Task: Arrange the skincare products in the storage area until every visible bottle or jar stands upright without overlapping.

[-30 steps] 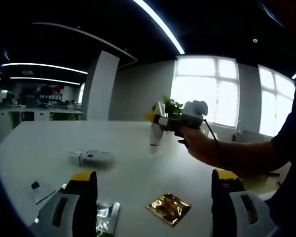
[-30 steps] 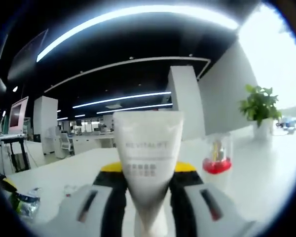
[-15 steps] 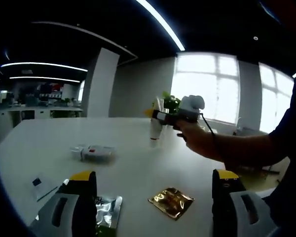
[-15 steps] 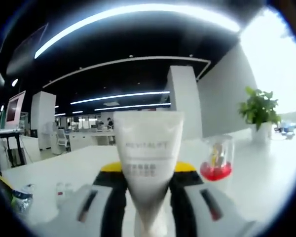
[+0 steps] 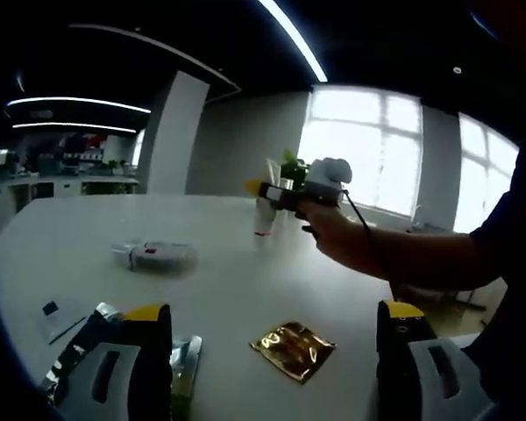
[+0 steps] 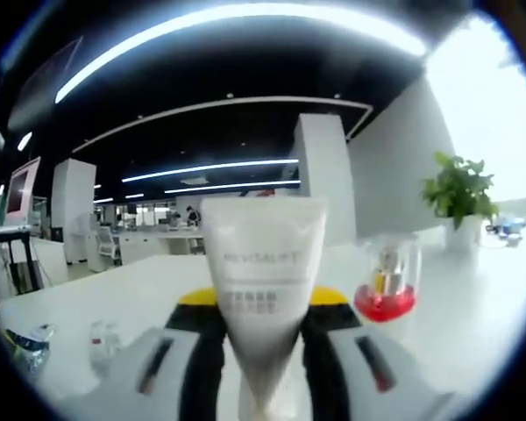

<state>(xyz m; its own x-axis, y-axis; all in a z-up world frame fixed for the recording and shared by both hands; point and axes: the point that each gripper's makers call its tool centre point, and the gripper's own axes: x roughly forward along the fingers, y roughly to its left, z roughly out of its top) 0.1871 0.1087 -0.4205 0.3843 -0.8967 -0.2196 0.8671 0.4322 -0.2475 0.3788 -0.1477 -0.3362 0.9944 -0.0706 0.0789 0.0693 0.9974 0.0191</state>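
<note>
Tubes: one white tube (image 6: 263,289), wide end up, at centre of the right gripper view.
Bottles: one clear bottle (image 5: 153,255) lying on its side, at 10 o'clock in the left gripper view.
Jars: one clear jar (image 6: 386,285) with a red base, at 3 o'clock of the tube.
Packets: one gold packet (image 5: 292,349); one silver packet (image 5: 79,351), at 8 o'clock.
Plants: one potted plant (image 6: 460,193).
Cards: one small white card (image 5: 57,313).

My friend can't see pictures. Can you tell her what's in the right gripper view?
A white tube stands upright, held tight between the right tongs. Past it, on the white table, is a clear jar with red at the bottom and a green plant.
</note>
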